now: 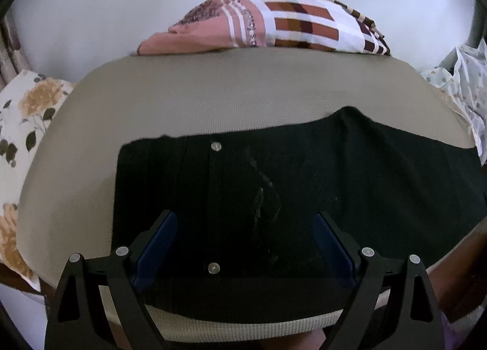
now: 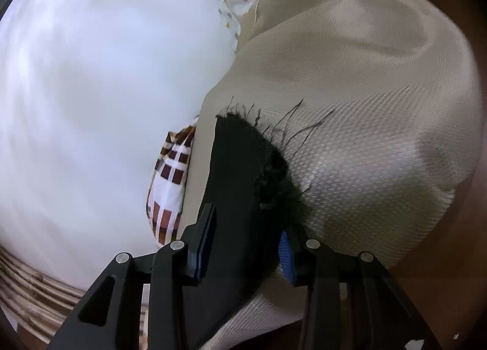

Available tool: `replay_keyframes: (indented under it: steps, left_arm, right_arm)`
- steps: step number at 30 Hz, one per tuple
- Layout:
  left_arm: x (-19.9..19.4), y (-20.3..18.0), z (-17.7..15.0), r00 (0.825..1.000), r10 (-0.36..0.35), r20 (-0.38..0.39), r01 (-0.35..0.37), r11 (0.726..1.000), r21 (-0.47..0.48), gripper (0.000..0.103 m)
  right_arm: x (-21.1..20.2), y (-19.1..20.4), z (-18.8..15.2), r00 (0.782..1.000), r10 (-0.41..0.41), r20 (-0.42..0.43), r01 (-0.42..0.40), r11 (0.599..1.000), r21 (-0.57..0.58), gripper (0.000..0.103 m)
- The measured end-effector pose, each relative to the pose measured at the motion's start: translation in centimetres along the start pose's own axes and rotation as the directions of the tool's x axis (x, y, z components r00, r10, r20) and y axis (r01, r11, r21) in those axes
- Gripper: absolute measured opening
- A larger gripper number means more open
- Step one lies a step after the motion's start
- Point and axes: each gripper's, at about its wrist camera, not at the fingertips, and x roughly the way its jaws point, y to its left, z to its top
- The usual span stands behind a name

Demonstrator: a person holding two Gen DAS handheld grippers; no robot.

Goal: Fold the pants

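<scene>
We have the black pants lying flat on the beige cushion. Our left gripper hangs over the waist end, jaws wide, nothing between the pads. Our right gripper is at the frayed leg hem, jaws narrow with the cloth between them; can't tell if the pads bite.

The pants run past the right edge, leg ends seemingly unseen.
</scene>
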Motion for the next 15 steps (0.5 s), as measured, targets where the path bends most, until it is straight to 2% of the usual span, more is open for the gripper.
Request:
replay_keyframes:
  steps: [1, 2, 3, 4, 8, 15]
  left_arm:
    - [0.1, 0.0, 0.0, 1.0, -0.003, -0.005, 0.003, 1.0, -0.005, 0.091]
    - [0.1, 0.1, -0.1, 1.0, -0.007, -0.005, 0.007, 1.0, -0.009, 0.091]
    - [0.0, 0.1, -0.1, 1.0, -0.007, 0.0, 0.007, 1.0, -0.011, 0.091]
    - [-0.1, 0.2, -0.2, 1.0, -0.007, 0.005, 0.007, 1.0, -0.011, 0.091]
    - [-0.4, 0.5, -0.2, 1.0, 0.0, 0.017, 0.001, 1.0, -0.013, 0.091]
    - [-0.4, 1.3, -0.4, 1.0, -0.013, 0.019, 0.014, 0.999, -0.042, 0.091]
  right_arm:
    - [0.4, 0.3, 0.0, 1.0, -0.002, -0.007, 0.002, 1.0, -0.007, 0.035]
    - [0.7, 0.6, 0.0, 1.0, -0.02, -0.017, 0.019, 1.0, -0.022, 0.021]
    - [1.1, 0.9, 0.0, 0.998, -0.047, -0.028, 0.046, 0.998, -0.038, 0.012]
    - [1.4, 1.1, -0.2, 0.996, -0.075, -0.045, 0.073, 0.996, -0.047, 0.011]
    - [1.3, 2.3, -0.5, 0.995, -0.093, -0.045, 0.089, 0.993, -0.075, 0.008]
    - [2.4, 7.8, -2.1, 0.996, -0.05, -0.074, 0.039, 0.989, -0.141, 0.008]
